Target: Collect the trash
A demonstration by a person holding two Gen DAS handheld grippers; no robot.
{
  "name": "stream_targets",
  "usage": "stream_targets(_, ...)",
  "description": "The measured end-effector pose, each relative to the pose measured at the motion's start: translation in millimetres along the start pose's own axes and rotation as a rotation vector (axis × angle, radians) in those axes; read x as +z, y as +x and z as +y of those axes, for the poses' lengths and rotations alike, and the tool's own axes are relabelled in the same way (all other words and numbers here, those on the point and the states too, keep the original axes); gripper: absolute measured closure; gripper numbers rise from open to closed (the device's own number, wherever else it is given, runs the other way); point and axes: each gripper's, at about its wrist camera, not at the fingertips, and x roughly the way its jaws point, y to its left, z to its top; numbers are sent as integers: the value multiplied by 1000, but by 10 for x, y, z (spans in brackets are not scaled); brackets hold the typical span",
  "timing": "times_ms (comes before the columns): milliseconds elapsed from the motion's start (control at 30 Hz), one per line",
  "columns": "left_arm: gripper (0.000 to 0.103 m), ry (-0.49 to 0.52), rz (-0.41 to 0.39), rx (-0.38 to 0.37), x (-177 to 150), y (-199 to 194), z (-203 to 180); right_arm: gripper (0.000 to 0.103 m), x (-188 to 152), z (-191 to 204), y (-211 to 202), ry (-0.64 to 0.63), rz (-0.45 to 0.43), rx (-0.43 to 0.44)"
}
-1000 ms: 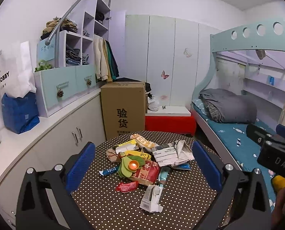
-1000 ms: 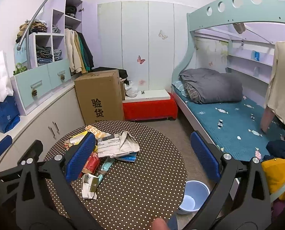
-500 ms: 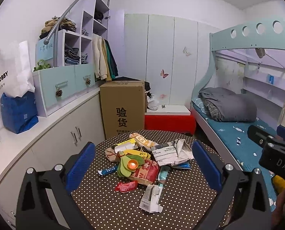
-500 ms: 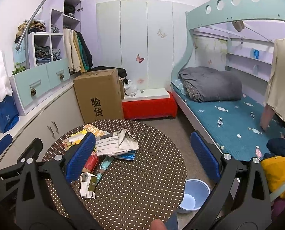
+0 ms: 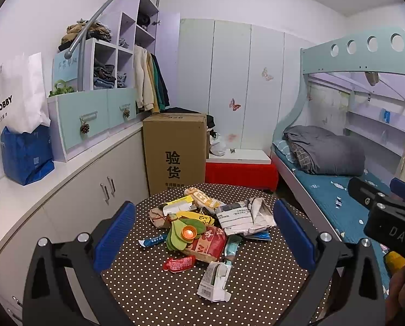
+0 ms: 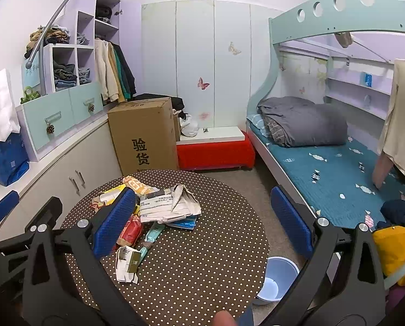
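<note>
The trash pile lies on the far left part of a round, brown, white-dotted table, reaching toward its middle. In it are a crumpled newspaper at the right, a red snack wrapper, a small red packet, a flattened white carton nearest of all, a yellow box and an orange-and-white wrapper at the far edge.

The left wrist view shows the whole pile, including a stack of green leaf-shaped pieces with a small lit orange light and a blue-and-white tube. In the right wrist view those are hidden behind that gripper's left finger. Only the right wrist view shows the pale blue bucket, which stands on the floor just beside the table's near right edge and looks empty.

The left gripper is released, its blue pads wide apart above the near side of the pile and holding nothing. The right gripper is likewise spread wide and empty, hovering over the table's right half.

The near and right parts of the table are bare. Grey floor runs between the table and the bunk bed on the right. A tall cardboard box stands just beyond the table's far edge, and white cabinets line the left wall.
</note>
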Motion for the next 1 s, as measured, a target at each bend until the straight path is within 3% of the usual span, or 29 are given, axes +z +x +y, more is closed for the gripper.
stream_targets(433,4,-8,-9,-8,-2,-4,0,6,27,31,13,-9,-13,13)
stream_targets(1000,4,5,144,2,-406,459,101,6,-173,-1,441,-46,95,24)
